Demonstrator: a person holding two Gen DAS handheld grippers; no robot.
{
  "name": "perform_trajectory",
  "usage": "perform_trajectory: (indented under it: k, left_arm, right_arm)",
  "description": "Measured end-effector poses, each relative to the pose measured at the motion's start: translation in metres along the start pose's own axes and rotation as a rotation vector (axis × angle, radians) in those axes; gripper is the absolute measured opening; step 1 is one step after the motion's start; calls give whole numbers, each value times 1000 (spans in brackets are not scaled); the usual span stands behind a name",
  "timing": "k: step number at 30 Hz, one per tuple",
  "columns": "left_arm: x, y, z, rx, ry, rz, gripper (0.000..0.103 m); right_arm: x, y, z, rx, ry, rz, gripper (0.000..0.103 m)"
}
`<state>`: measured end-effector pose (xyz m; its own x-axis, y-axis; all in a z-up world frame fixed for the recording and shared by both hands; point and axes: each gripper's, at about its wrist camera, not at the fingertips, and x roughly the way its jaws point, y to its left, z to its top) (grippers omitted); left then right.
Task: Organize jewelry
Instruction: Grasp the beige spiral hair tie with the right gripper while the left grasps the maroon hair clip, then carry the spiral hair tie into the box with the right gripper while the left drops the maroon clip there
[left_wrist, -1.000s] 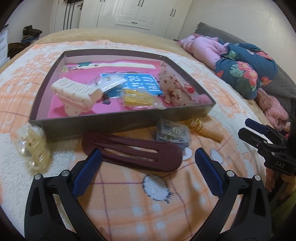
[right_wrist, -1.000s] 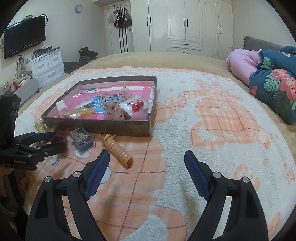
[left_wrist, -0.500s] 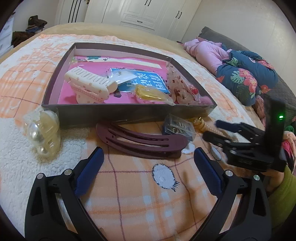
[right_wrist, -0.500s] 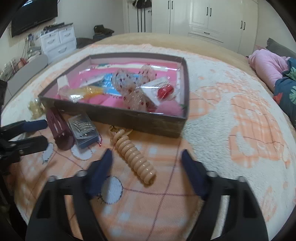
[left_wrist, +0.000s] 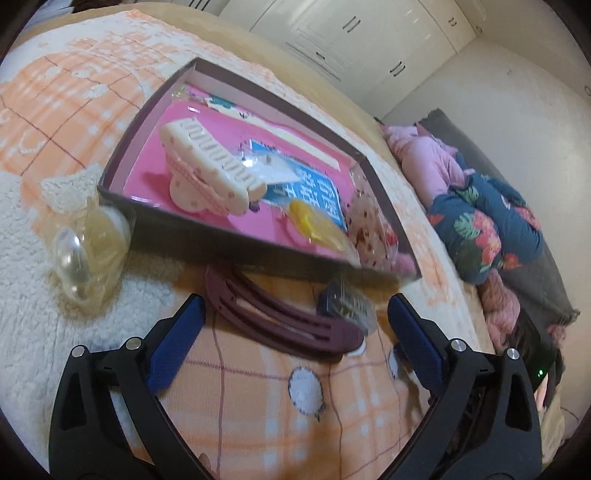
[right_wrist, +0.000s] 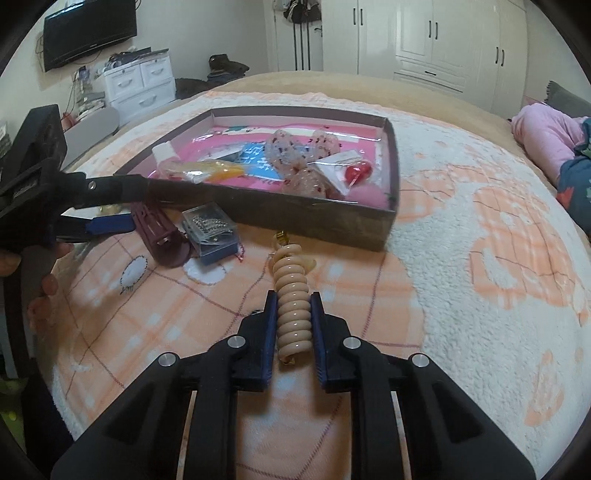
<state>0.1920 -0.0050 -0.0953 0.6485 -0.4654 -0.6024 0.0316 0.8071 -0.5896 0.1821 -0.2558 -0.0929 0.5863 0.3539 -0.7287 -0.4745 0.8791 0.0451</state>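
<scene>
Now that the right gripper (right_wrist: 293, 306) has clamped its blue pads onto the near half of the beige spiral hair tie (right_wrist: 292, 306), where a second ago it hung wide open above the blanket, that piece counts as caught, though it lies on the blanket (right_wrist: 461, 258) just in front of the box (right_wrist: 317, 218) and has not been lifted. I judge the next step to be carrying it over the near wall into the box. Meanwhile the left gripper (left_wrist: 291, 341) is closing from its widest spread, with nothing pressed between its pads yet; the long maroon hair clip (left_wrist: 280, 317) lies just ahead of the fingertips, touching the small clear case of pins (left_wrist: 345, 304), so it looks like the next target. Since a second ago this hand has rolled, and the box now sits slanted in its view. Beside the box's left corner lies a clear packet of pearly beads (left_wrist: 86, 251). Inside, on the pink lining, are a cream claw clip (left_wrist: 210, 173), a yellow piece in wrap (left_wrist: 314, 225) and a blue card (left_wrist: 314, 188) with white characters too blurred to read. No brand is legible anywhere.
</scene>
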Motion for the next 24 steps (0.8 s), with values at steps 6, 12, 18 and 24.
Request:
perform_trajectory:
  k: [6, 12, 18, 24]
  left_arm:
    - [1, 14, 4, -49, 3, -17, 24]
    - [-1, 19, 2, -63, 15, -69, 4]
    - [-22, -9, 0, 77, -26, -95, 2]
    - [-42, -35, -6, 211, -69, -89, 2]
  right_arm:
    - [-5, -2, 0, 13, -15, -13, 17]
    - [-12, 4, -1, 0, -26, -35, 17]
    - [-22, 8, -1, 11, -53, -46, 17]
    - [-35, 15, -1, 24, -86, -27, 17]
